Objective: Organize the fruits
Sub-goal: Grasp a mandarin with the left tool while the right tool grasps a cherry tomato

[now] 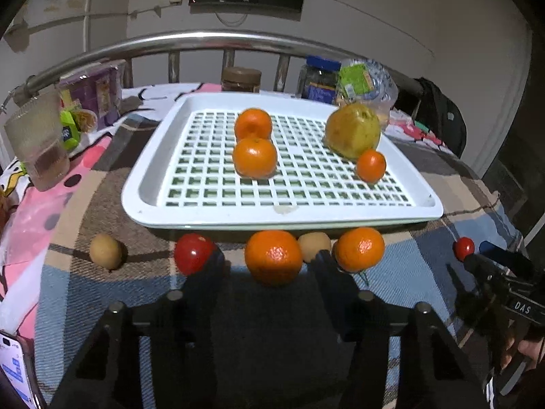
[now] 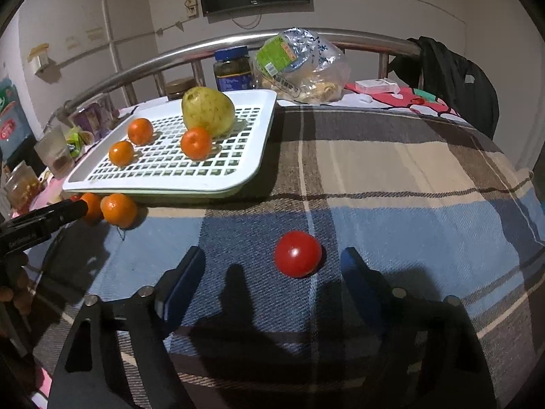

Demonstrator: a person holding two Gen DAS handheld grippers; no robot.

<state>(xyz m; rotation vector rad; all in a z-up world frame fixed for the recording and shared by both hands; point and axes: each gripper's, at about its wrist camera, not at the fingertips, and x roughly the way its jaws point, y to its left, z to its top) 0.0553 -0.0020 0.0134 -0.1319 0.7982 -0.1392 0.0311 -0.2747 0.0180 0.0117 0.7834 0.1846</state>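
Note:
A white slotted tray (image 1: 143, 177) on the plaid cloth holds three oranges (image 1: 255, 156) and a yellow-green pear (image 1: 352, 129); it also shows in the right wrist view (image 2: 262, 143). In front of it lie an orange (image 1: 273, 257), a second orange (image 1: 360, 248), a red tomato (image 1: 193, 253) and two brown fruits (image 1: 105, 250). My left gripper (image 1: 269, 262) is open, its fingers either side of the nearer orange. My right gripper (image 2: 272, 266) is open around a small red tomato (image 2: 298, 254) on the cloth, not touching it.
Jars (image 1: 241, 80), a blue-lidded jar (image 2: 232, 68), a plastic bag (image 2: 303, 64) and a glass (image 1: 37, 139) stand along the metal rail (image 1: 218, 39) behind the tray. A phone (image 1: 17, 371) lies at the near left. A dark backpack (image 2: 453, 81) hangs at right.

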